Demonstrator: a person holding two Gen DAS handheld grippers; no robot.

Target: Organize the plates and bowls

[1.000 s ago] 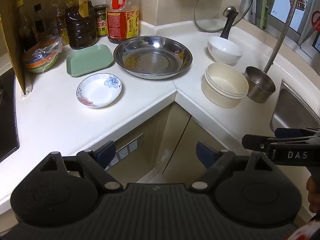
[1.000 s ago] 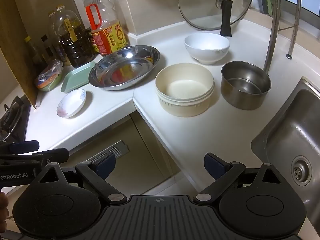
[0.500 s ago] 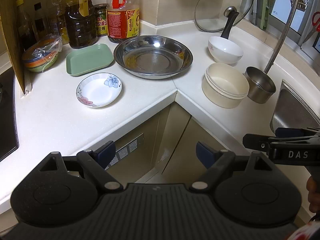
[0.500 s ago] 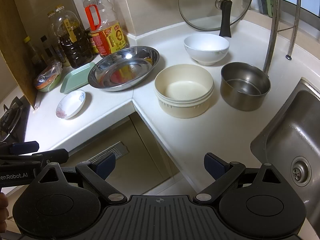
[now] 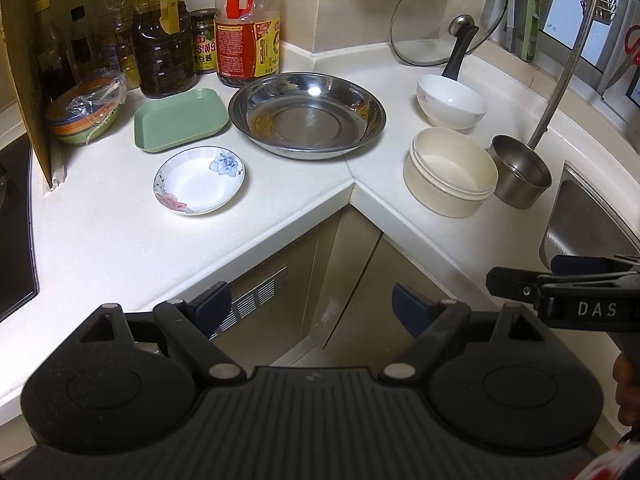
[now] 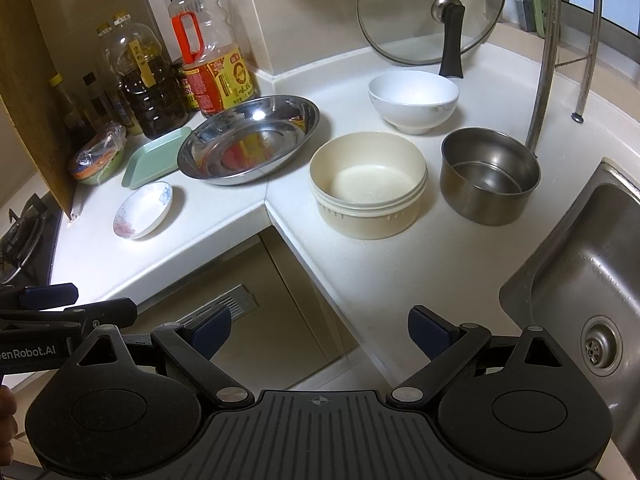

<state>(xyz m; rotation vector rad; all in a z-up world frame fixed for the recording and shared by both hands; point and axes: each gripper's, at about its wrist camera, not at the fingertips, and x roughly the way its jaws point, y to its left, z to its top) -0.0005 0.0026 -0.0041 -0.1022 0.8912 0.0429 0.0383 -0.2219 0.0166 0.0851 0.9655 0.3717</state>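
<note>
- The left gripper (image 5: pixel 310 300) is being held with its jaws spread wide and nothing between them, out in front of the counter corner and above the cabinet doors (image 5: pixel 280 292).
- The right gripper (image 6: pixel 320 330) is likewise being held spread apart and empty, just short of the countertop (image 6: pixel 380 272) edge.
- Straight ahead of the left gripper, a large steel basin (image 5: pixel 307 115) is being shown resting on the counter; a small flowered saucer (image 5: pixel 199 180) is lying ahead and to the left of it, with a green tray (image 5: pixel 180 119) just behind the saucer.
- Ahead of the right gripper, a cream bowl (image 6: pixel 367 184) is sitting nearest, with a white bowl (image 6: pixel 413 101) behind it and a steel pot (image 6: pixel 490 176) just to the right of the cream bowl.
- All six dishes are being shown apart from one another, none stacked.
- Oil and sauce bottles (image 5: pixel 246 36) are standing along the wall behind the tray and basin.
- A glass lid (image 6: pixel 432 12) is leaning against the wall behind the white bowl.
- A sink (image 6: pixel 580 280) is lying to the right of the right gripper.
- Each gripper is being seen from the side in the other's view, at the frame edge.
</note>
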